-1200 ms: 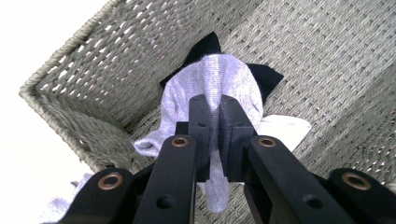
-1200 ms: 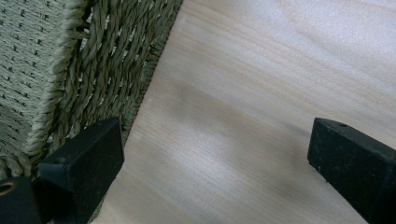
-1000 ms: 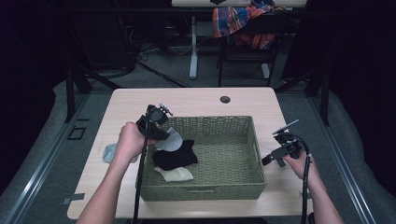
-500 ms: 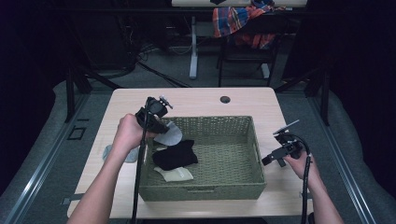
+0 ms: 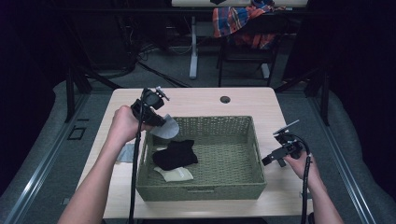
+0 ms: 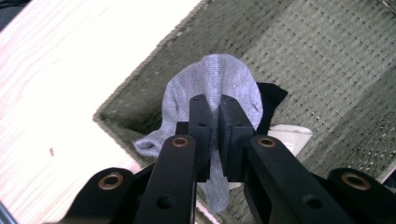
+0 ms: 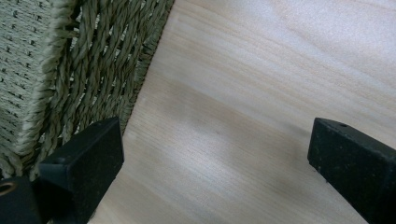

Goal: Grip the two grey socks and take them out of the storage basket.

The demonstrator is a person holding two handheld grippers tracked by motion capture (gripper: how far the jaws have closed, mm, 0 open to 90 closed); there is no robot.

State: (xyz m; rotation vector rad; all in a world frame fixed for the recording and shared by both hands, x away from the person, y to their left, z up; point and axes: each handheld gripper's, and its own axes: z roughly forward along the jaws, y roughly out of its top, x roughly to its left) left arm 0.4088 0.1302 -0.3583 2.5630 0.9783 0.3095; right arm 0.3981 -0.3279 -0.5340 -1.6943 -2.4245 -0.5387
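Observation:
My left gripper (image 5: pixel 161 122) is shut on a light grey sock (image 5: pixel 167 129), holding it above the far left corner of the green woven basket (image 5: pixel 243 182). In the left gripper view the grey sock (image 6: pixel 219 81) hangs pinched between the jaws over the basket corner (image 6: pixel 121 109). Inside the basket lie a black sock (image 5: pixel 176 154) and a cream sock (image 5: pixel 176 174). My right gripper (image 5: pixel 267 161) stands open just above the table, right of the basket's right wall (image 7: pixel 70 70), with nothing between its fingers (image 7: pixel 84 161).
Another grey sock (image 5: pixel 126 152) lies on the wooden table (image 5: pixel 201 100) left of the basket, partly under the left forearm. A dark round hole (image 5: pixel 225 99) sits near the table's far edge. Chairs and a plaid cloth (image 5: pixel 238 21) stand beyond the table.
The left gripper has carried the grey sock away from me and slightly upward, from beside the basket's left wall to above its far left corner. The right gripper has stayed still.

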